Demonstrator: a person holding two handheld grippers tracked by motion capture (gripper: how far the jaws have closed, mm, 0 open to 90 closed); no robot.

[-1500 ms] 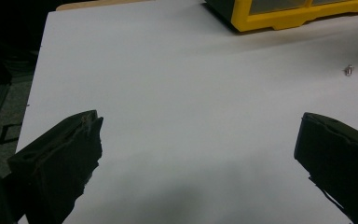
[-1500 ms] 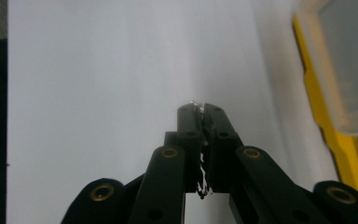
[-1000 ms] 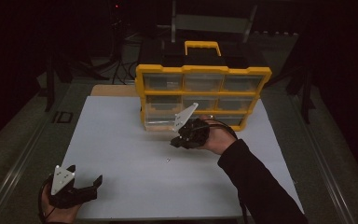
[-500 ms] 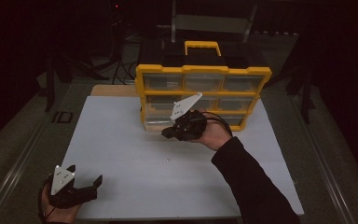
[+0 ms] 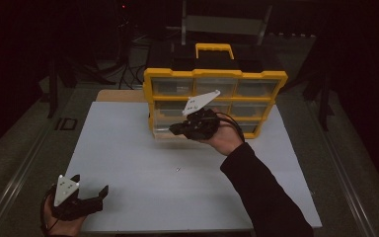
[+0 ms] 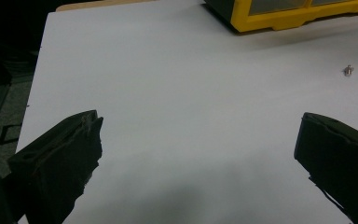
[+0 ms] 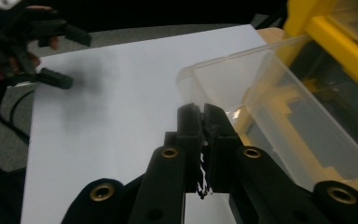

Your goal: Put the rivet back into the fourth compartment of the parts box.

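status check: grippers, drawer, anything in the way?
Right gripper shut at clear drawer, which is pulled out of yellow organizer. Left gripper open, idle over table. Small screw loose mid-table.

The organizer (image 5: 214, 81) has a yellow frame, a black top and clear drawers (image 7: 261, 98). The table (image 5: 128, 148) is plain white; both grippers' jaws are black.

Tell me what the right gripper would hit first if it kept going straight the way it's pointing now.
Probably nothing solid right away: the right gripper, fingers shut, points past the near corner of the pulled-out clear drawer and out over the white table. The left gripper sits far off to one side. Depth is unclear.
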